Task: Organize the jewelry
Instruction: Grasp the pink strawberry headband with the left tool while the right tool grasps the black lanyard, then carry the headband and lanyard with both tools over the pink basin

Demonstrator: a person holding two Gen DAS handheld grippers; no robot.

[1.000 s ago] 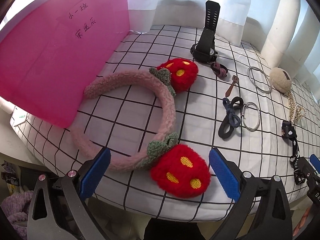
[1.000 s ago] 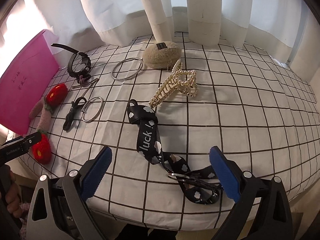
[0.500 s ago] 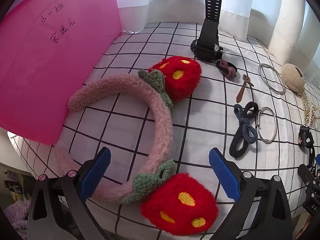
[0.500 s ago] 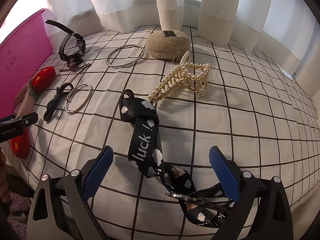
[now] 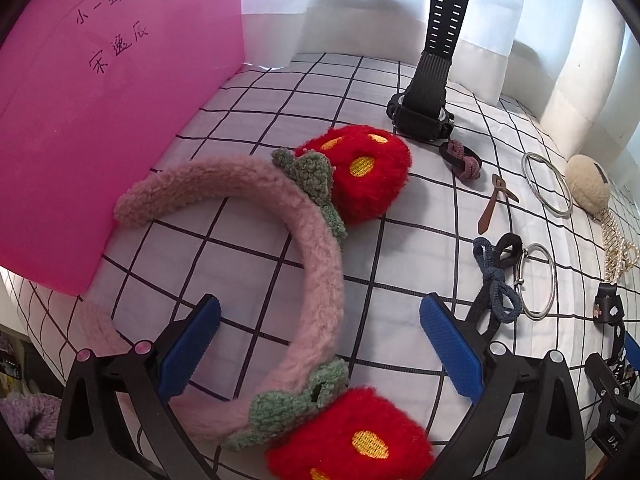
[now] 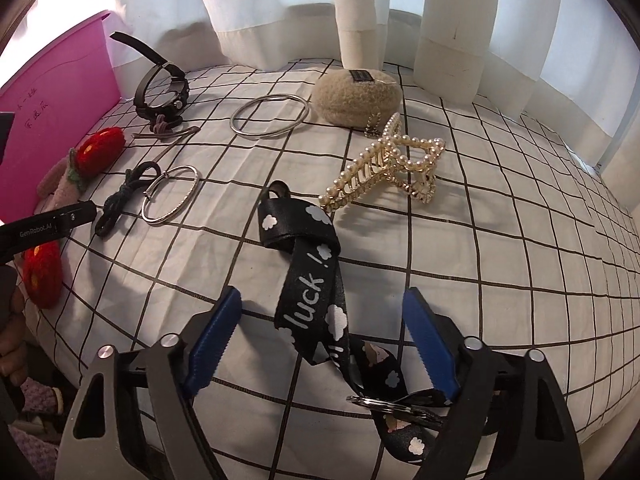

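A pink fuzzy headband (image 5: 316, 248) with two red strawberries lies on the checked cloth (image 5: 408, 264). My left gripper (image 5: 320, 348) is open, its jaws on either side of the band near the closer strawberry (image 5: 352, 436). My right gripper (image 6: 320, 340) is open over a black "luck" lanyard (image 6: 312, 280) with white clouds; the strap runs between the jaws. The left gripper (image 6: 44, 228) shows at the left edge of the right wrist view.
A pink folder (image 5: 100, 100) stands at the left. On the cloth lie a black watch (image 5: 424, 112), hair ties (image 5: 496, 280), two metal bangles (image 6: 268, 116), a pearl claw clip (image 6: 392, 172) and a beige plush pouch (image 6: 356, 96). White curtains hang behind.
Both grippers moved forward and lower. The left jaws now straddle the headband and the right jaws straddle the lanyard. Both stay open.
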